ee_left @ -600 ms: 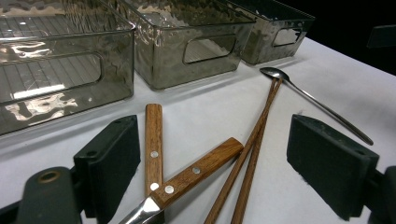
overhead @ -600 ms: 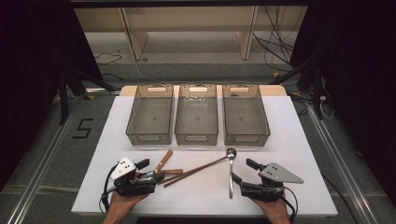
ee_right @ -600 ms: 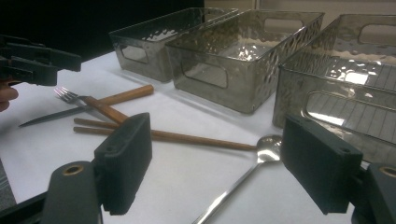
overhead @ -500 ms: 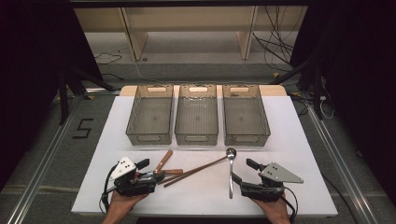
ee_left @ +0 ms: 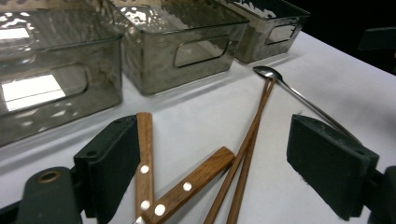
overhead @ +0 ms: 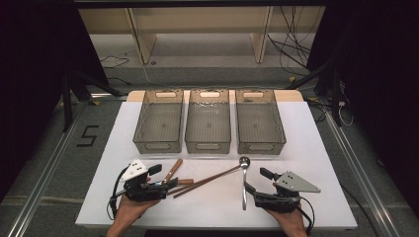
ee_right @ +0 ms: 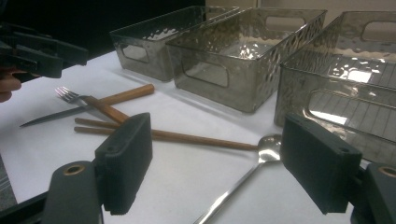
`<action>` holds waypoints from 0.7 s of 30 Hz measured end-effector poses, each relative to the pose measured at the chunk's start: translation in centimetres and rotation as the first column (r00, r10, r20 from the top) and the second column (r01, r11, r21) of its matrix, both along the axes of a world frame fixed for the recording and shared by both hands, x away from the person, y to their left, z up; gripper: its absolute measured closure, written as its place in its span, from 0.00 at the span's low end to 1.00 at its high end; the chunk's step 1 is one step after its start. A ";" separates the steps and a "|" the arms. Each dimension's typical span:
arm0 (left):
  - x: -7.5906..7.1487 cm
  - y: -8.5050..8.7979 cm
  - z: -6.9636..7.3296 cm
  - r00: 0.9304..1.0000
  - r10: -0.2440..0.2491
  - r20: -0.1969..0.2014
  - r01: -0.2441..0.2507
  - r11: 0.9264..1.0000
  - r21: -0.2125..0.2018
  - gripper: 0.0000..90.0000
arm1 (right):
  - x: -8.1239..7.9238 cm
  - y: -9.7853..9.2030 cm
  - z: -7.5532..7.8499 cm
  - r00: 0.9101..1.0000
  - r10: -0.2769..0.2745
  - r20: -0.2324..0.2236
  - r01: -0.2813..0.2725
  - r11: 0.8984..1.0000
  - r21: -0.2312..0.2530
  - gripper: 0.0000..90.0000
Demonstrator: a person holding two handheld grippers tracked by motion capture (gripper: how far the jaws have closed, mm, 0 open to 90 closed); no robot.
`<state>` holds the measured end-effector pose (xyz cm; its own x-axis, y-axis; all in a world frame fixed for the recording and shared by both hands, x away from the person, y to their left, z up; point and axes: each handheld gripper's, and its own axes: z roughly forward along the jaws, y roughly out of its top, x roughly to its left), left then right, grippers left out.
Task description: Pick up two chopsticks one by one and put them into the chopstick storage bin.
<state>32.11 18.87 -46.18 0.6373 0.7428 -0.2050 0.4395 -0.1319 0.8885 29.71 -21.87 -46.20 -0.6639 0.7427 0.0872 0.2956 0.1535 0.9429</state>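
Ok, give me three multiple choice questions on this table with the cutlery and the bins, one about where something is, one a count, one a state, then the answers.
1. Where does the spoon lie?
A. in the middle bin
B. on the white table, before the right tongs
C. on the floor

2. How many clear bins stand in the row?
A. two
B. three
C. five

3. How do the left tongs stand?
A. open, holding nothing
C. shut on the spoon
B. shut on a bin handle

Answers: 1 B, the spoon rests on the table just in front of the right tongs. 2 B, three bins stand side by side. 3 A, the jaws stand apart over the wooden-handled cutlery, pressing nothing.
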 end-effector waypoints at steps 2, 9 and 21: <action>0.9 -0.9 0.8 0.999 -0.046 -0.027 0.047 0.998 0.030 0.19 | 0.0 0.0 0.0 1.000 0.001 -0.001 -0.001 1.000 0.000 0.29; 2.4 -3.4 2.2 0.986 -0.145 -0.078 0.155 0.978 0.139 0.22 | 0.1 -0.1 0.0 1.000 0.007 -0.005 -0.007 1.000 0.000 0.29; 5.8 -8.2 2.0 0.936 -0.262 -0.235 0.320 0.912 0.256 0.33 | 0.0 -0.1 0.1 1.000 0.017 -0.008 -0.017 1.000 -0.003 0.29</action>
<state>37.93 10.64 -44.22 0.8039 0.5752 -0.1515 0.4999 -0.5152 0.6962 29.74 -21.94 -46.14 -0.6755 0.7318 0.0903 0.3008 0.1616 0.9399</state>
